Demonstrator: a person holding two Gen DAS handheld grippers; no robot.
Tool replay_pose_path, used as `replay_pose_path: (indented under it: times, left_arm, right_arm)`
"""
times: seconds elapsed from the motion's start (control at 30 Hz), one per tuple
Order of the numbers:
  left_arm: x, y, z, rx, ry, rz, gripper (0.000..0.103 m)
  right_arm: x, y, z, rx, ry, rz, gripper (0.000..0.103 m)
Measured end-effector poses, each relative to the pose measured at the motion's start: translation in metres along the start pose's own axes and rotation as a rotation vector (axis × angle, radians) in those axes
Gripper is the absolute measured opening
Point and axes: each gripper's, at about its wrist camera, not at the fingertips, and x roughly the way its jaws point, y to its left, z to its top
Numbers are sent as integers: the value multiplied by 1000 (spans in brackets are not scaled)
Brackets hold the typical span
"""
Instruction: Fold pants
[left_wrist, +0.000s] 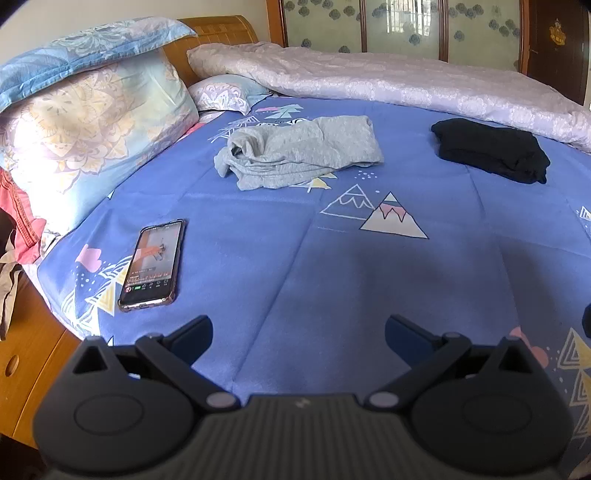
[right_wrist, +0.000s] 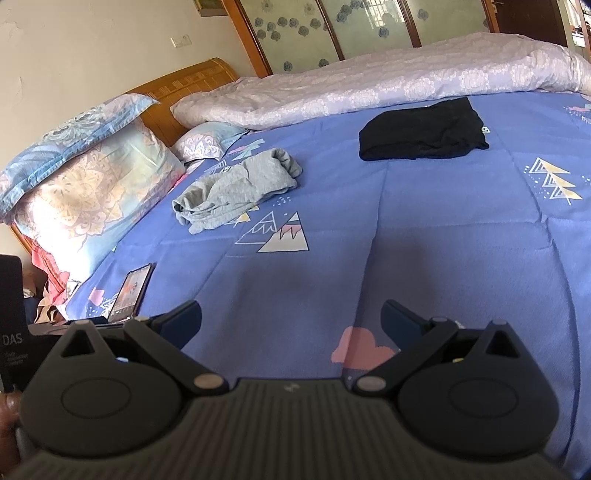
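Grey pants (left_wrist: 299, 151) lie loosely bunched on the blue patterned bedsheet (left_wrist: 332, 258), far ahead of my left gripper (left_wrist: 298, 332), which is open and empty above the near part of the bed. In the right wrist view the grey pants (right_wrist: 236, 188) lie at centre left. A folded black garment (left_wrist: 491, 149) lies at the right; it also shows in the right wrist view (right_wrist: 424, 131). My right gripper (right_wrist: 291, 321) is open and empty above the sheet, well short of both garments.
A phone (left_wrist: 153, 264) with its screen lit lies on the sheet at the left, also in the right wrist view (right_wrist: 131, 291). Stacked pillows (left_wrist: 85, 122) stand at the left. A pale rolled quilt (left_wrist: 369, 81) runs along the far side. A wooden bedside cabinet (left_wrist: 26, 373) is lower left.
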Motion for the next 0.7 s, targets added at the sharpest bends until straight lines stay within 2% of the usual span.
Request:
replay_pose_path:
  times: [0.33, 0.6, 0.7]
  left_arm:
    - [-5, 5, 1, -17, -47, 40, 103]
    - [-2, 6, 2, -25, -28, 18, 103]
    - [-3, 6, 2, -30, -27, -26, 103]
  right_arm:
    - [3, -1, 0, 4, 5, -3, 103]
    - [5, 0, -1, 1, 7, -6, 103]
    - [5, 1, -2, -1, 9, -8, 103]
